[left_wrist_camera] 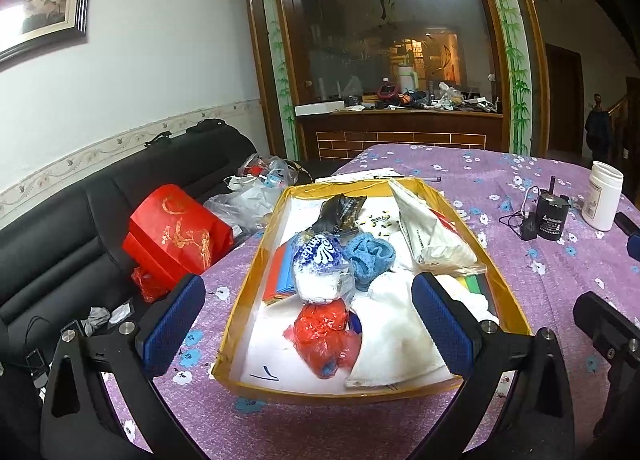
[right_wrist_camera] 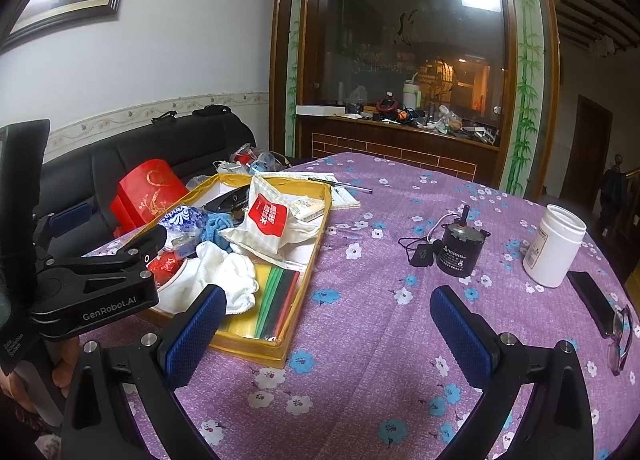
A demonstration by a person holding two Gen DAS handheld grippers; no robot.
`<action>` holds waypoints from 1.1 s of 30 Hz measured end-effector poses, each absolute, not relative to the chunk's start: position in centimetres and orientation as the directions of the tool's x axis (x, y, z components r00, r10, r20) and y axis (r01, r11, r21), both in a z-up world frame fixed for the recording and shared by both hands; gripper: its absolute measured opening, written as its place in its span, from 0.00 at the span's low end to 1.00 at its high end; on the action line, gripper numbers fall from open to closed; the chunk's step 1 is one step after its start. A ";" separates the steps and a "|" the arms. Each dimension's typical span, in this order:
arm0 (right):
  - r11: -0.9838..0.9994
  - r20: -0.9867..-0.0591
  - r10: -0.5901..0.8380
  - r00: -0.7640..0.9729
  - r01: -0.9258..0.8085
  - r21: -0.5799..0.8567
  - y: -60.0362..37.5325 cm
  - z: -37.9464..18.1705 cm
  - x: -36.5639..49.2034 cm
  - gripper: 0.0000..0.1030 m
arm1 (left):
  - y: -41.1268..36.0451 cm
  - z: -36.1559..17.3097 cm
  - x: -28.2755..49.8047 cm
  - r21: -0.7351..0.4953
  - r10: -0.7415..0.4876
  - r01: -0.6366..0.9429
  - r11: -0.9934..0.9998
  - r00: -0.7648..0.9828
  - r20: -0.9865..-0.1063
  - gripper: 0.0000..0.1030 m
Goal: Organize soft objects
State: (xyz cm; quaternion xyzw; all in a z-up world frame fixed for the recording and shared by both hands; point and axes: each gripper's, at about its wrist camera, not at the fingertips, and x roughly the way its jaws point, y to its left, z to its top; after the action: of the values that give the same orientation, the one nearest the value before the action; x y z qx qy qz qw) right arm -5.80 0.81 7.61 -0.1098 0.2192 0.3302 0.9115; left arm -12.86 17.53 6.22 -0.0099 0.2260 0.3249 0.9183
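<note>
A shallow yellow cardboard tray (left_wrist_camera: 506, 292) (right_wrist_camera: 308, 272) on the purple floral table holds soft things: a red plastic bag (left_wrist_camera: 324, 336), a blue-and-white plastic pack (left_wrist_camera: 320, 264), a blue knitted cloth (left_wrist_camera: 370, 258), a white towel (left_wrist_camera: 394, 334) (right_wrist_camera: 228, 272), a black bag (left_wrist_camera: 340, 212) and a white pouch (left_wrist_camera: 432, 228) (right_wrist_camera: 266, 222). My left gripper (left_wrist_camera: 308, 320) hangs open just over the tray's near end, empty. My right gripper (right_wrist_camera: 328, 336) stands open over bare tablecloth right of the tray, empty.
A small black motor with a cable (right_wrist_camera: 456, 248), a white jar (right_wrist_camera: 554, 246), a dark phone-like slab (right_wrist_camera: 592, 302) and glasses (right_wrist_camera: 622, 334) lie on the table's right side. A red gift bag (left_wrist_camera: 176, 236) and plastic bags (left_wrist_camera: 248, 200) sit on the black sofa at left.
</note>
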 end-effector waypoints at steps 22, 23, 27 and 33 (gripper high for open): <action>0.763 -0.472 0.545 0.693 -0.643 -0.063 0.8 7.7 -5.8 1.00 | 18.2 5.9 -13.0 0.135 0.599 -0.609 0.782 0.672 -0.435 1.00; 0.763 -0.472 0.545 0.693 -0.643 -0.063 0.8 7.7 -5.8 1.00 | 18.2 5.8 -13.0 0.136 0.599 -0.608 0.782 0.672 -0.436 1.00; 0.763 -0.471 0.546 0.693 -0.643 -0.061 0.8 7.7 -5.8 1.00 | 18.2 5.7 -12.9 0.139 0.601 -0.611 0.780 0.667 -0.440 1.00; 0.763 -0.474 0.545 0.692 -0.644 -0.062 0.8 7.7 -5.8 1.00 | 18.4 5.5 -12.9 0.138 0.601 -0.613 0.778 0.662 -0.447 1.00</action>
State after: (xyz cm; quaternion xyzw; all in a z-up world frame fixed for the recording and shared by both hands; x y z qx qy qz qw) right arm -5.75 0.82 7.66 -0.1121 0.2194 0.3257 0.9128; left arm -12.85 18.42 5.52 -0.0120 0.2408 0.3329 0.9116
